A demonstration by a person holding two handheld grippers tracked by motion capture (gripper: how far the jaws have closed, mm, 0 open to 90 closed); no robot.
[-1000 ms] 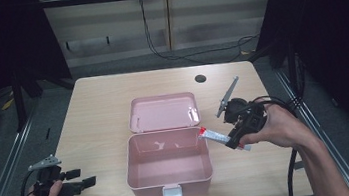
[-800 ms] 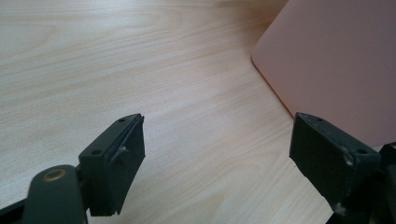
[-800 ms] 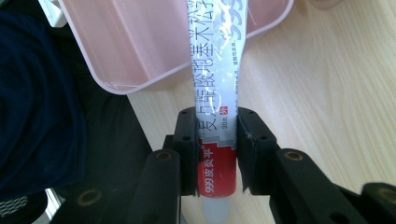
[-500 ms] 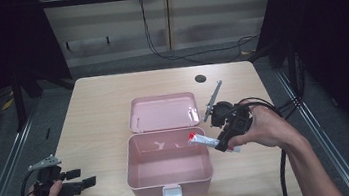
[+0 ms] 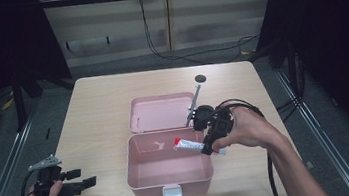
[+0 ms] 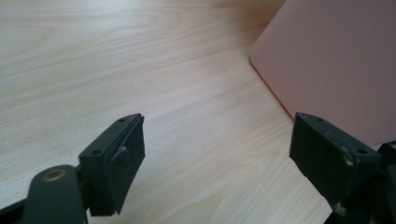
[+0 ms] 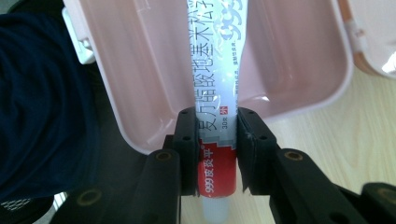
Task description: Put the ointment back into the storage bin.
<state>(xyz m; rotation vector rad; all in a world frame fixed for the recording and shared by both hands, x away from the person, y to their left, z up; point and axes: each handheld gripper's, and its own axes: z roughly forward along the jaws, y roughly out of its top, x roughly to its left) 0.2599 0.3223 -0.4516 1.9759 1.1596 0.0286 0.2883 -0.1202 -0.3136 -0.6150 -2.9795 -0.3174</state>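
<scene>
Right claw (image 5: 208, 148) is clamping a white-and-red tube (image 5: 192, 145), jaws pressed tight on the red band near its capped end; printed text is running up the tube (image 7: 215, 79). The tube is hanging level over the right rim of the open pink box (image 5: 168, 179), its far end reaching over the box's hollow. The box is sitting at the near middle of the worktop (image 5: 93, 108), its lid (image 5: 161, 112) lying flat behind it.

Left claw (image 5: 85, 182) is resting at the near left corner of the worktop, jaws spread wide, gripping nothing. Its own camera is showing bare wood between the jaws and a pink box wall (image 6: 336, 60) just beyond the right jaw.
</scene>
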